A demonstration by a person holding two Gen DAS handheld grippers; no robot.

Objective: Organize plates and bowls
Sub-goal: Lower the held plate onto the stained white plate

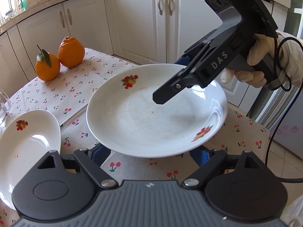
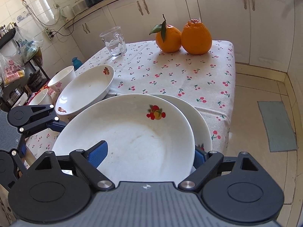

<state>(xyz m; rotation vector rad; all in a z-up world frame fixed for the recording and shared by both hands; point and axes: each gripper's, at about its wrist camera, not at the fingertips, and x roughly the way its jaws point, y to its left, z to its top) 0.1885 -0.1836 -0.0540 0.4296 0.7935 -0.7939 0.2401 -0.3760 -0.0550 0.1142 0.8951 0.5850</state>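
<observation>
From the left wrist, the fruit-patterned plate (image 1: 151,117) hangs above the cherry tablecloth (image 1: 62,92). The left gripper (image 1: 150,154) is open, its blue pads spread below the near rim. The right gripper (image 1: 170,79) clamps the far rim. From the right wrist, that plate sits tilted between the right pads, overlapping a second plate (image 2: 202,124). Oranges (image 2: 196,37) stand behind.
</observation>
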